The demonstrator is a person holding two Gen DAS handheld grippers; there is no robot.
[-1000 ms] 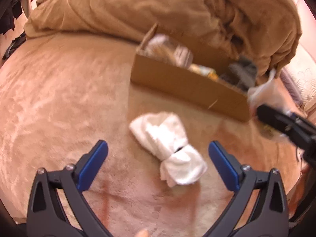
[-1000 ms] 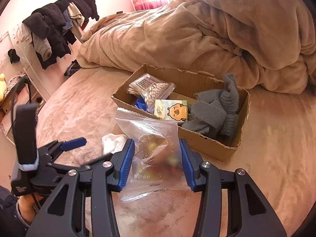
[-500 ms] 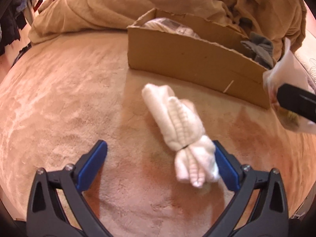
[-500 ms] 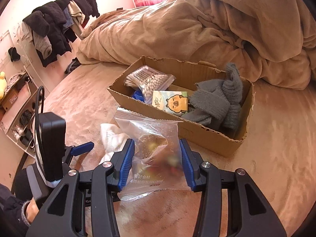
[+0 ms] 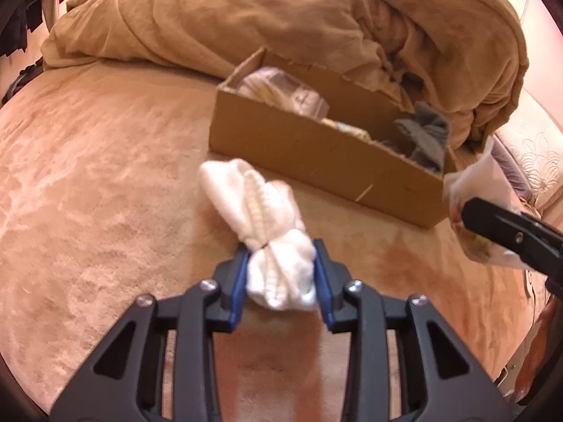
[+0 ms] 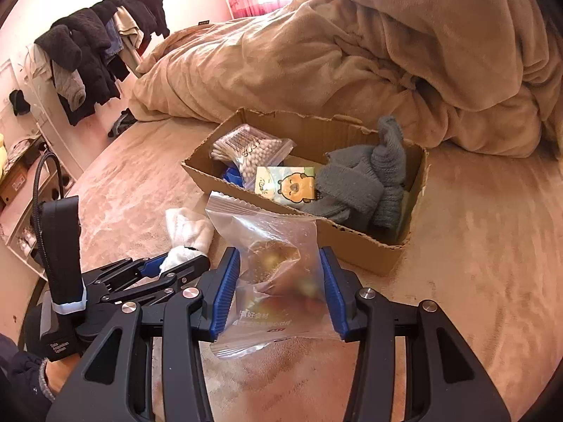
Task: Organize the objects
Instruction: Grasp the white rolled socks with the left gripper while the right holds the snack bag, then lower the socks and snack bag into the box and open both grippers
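Bedspread's plush; we've got the left tongs (image 5: 281, 274) pinching the white sock bundle (image 5: 260, 225) and the right tongs (image 6: 279, 290) clamping the snack bag (image 6: 271, 267) (cardboard box (image 5: 316, 154) dead ahead, right closer).

Left wrist cam sits low over the bed (image 5: 88, 176), close in, facing the cardboard box (image 5: 316, 154) long side and heaped duvet (image 5: 281, 24). Right wrist cam rides higher, looking down into the same box (image 6: 369, 249) toward the far-left clothes rack (image 6: 91, 52). Overlap: box, duvet, and each other's gripper.
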